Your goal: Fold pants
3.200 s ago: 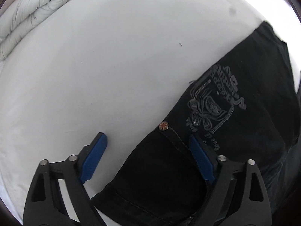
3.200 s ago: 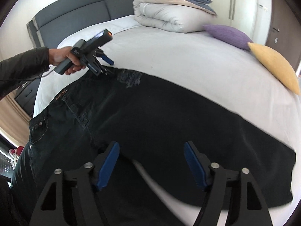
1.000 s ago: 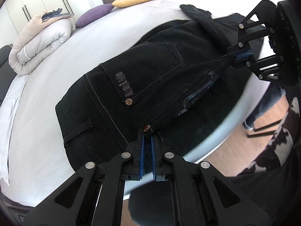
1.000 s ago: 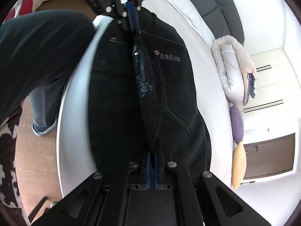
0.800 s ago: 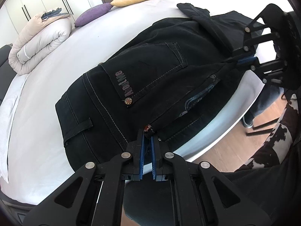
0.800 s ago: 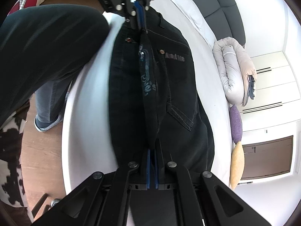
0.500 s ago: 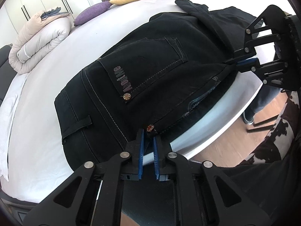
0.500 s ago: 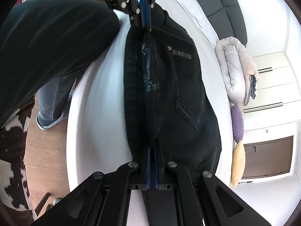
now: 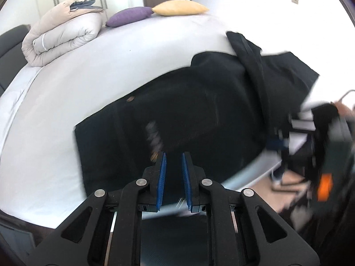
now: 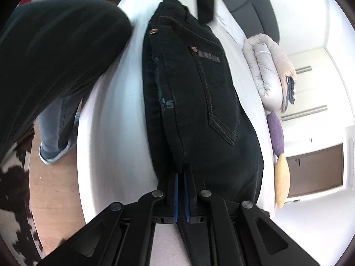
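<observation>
Pants (image 9: 199, 110) lie folded lengthwise, one leg over the other, along the near edge of the bed (image 9: 111, 55), waist at your left and legs running to your right. Your left gripper (image 9: 173, 173) has just been opening: its jaws stand narrowly apart with nothing between them, hanging just above the waist corner, so that end has been let go to settle flat. Your right gripper (image 10: 181, 196) has also just been easing apart, yet dark cloth sits between its blue pads (image 10: 176, 197), so it seems to keep a light hold on the leg end, probably to keep the fold line straight. A rolled duvet (image 9: 62, 35) and two cushions (image 9: 155, 13) sit far off, well clear of the work.
</observation>
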The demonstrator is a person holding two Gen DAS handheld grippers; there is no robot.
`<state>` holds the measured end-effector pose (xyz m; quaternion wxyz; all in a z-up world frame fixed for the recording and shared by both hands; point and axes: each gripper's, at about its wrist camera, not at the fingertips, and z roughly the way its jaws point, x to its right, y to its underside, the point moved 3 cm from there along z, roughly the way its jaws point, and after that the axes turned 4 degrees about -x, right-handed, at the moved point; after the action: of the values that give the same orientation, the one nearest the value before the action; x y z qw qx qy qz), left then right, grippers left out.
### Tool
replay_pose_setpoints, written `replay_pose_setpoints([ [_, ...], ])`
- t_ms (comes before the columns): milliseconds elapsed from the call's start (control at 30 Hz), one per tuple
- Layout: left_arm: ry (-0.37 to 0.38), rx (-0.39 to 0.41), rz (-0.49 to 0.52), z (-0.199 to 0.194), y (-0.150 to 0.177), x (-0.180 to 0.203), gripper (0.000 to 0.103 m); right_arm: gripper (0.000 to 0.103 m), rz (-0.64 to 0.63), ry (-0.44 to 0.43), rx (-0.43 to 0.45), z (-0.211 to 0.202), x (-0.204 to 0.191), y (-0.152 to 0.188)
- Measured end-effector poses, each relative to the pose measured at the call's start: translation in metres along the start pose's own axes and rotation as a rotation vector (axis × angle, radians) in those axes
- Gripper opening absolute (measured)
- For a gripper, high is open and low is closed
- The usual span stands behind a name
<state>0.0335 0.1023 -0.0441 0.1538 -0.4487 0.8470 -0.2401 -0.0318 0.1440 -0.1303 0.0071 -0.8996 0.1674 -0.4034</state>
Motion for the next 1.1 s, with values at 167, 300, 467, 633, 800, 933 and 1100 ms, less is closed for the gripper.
replay_pose_setpoints([
  [167,0.047,-0.132,-0.129,0.077,-0.008,0.017,0.014,0.030,0.219,-0.054,0.029,-0.007,0.020,0.011],
  [300,0.078,-0.079,-0.227,0.078,-0.004,0.011,0.014,0.076,0.467,-0.230,0.097,-0.025,0.054,0.035],
  [467,0.122,-0.054,-0.280,0.080,-0.002,0.003,0.014,0.075,1.078,-0.445,0.161,-0.005,0.161,0.111],
  [633,0.091,-0.042,-0.261,0.084,0.002,0.011,0.014,0.066,1.742,-0.562,0.250,0.054,0.261,0.227],
  [800,0.111,-0.037,-0.286,0.087,0.006,0.008,0.014,0.053,2.031,-0.615,0.167,0.121,0.289,0.279],
  [933,0.129,-0.032,-0.299,0.087,0.009,0.002,0.014,0.053,2.122,-0.627,0.113,0.157,0.298,0.292],
  [1100,0.145,-0.029,-0.311,0.086,0.012,-0.004,0.014,0.053,2.147,-0.673,0.058,0.190,0.299,0.286],
])
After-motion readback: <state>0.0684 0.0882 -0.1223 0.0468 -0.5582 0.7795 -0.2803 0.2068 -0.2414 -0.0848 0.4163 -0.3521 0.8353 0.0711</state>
